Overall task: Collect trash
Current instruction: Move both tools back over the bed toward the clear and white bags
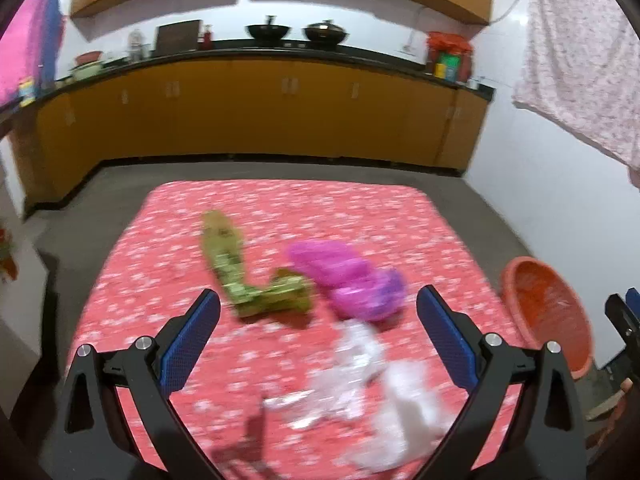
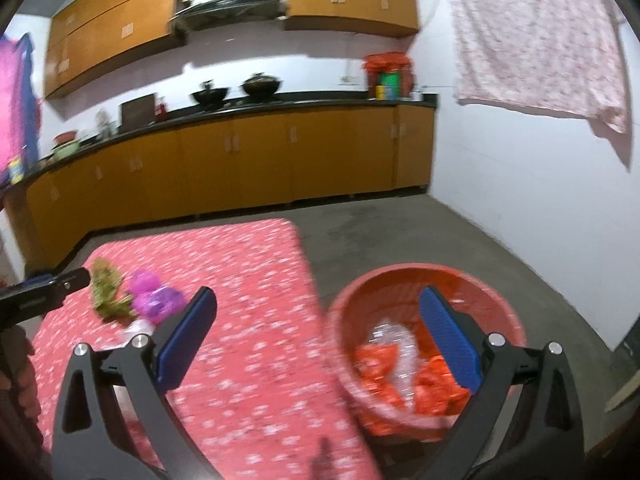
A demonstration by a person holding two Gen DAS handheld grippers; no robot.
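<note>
lying on the red-clothed worktop (image 1: 168, 240), a clear plastic wrapper (image 1: 372, 384) is framed by the spread left tongs (image 1: 318, 306); light, crinkly and slippery, it is best pinched at a bunched fold. the right tongs (image 2: 318, 304) are held spread, empty, over the red basin (image 2: 404, 276).

The left gripper (image 1: 318, 322) hangs over the bench (image 1: 400, 216) with its jaws spread wide and nothing between them. Relative to the pink bag (image 1: 348, 280), a green wrapper (image 1: 248, 276) lies just left, clear plastic (image 1: 372, 384) nearer the camera, and an orange basin (image 1: 548, 316) off the bench's right edge.
</note>
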